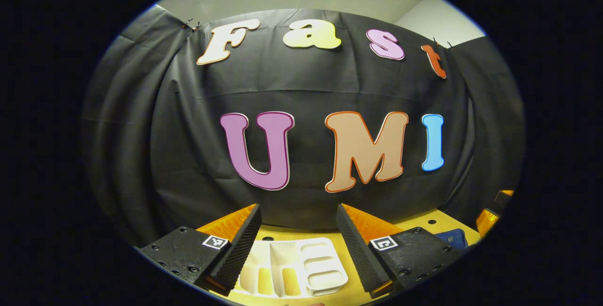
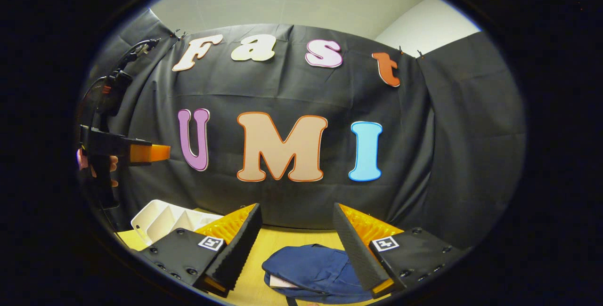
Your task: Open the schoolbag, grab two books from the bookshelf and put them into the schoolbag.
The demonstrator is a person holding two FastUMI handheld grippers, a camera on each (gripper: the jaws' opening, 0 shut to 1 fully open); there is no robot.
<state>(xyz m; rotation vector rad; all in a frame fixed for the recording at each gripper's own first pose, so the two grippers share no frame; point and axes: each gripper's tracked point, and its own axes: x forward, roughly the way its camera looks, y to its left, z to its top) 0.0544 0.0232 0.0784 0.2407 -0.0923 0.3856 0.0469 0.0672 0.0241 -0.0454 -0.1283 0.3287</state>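
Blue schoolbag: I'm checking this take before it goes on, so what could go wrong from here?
The blue fabric schoolbag lies slumped on the yellow wooden table, so its opening may collapse as things go in. Both hand-held grippers, left and right, hang open above the table, empty. The white plastic divided bookshelf looks light and could slide.

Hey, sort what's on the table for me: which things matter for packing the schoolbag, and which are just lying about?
For the job:
- blue schoolbag, lying on the table
- white bookshelf, a compartmented rack
- left gripper, open
- right gripper, open

Just about:
- wooden table
- nothing else I can make out
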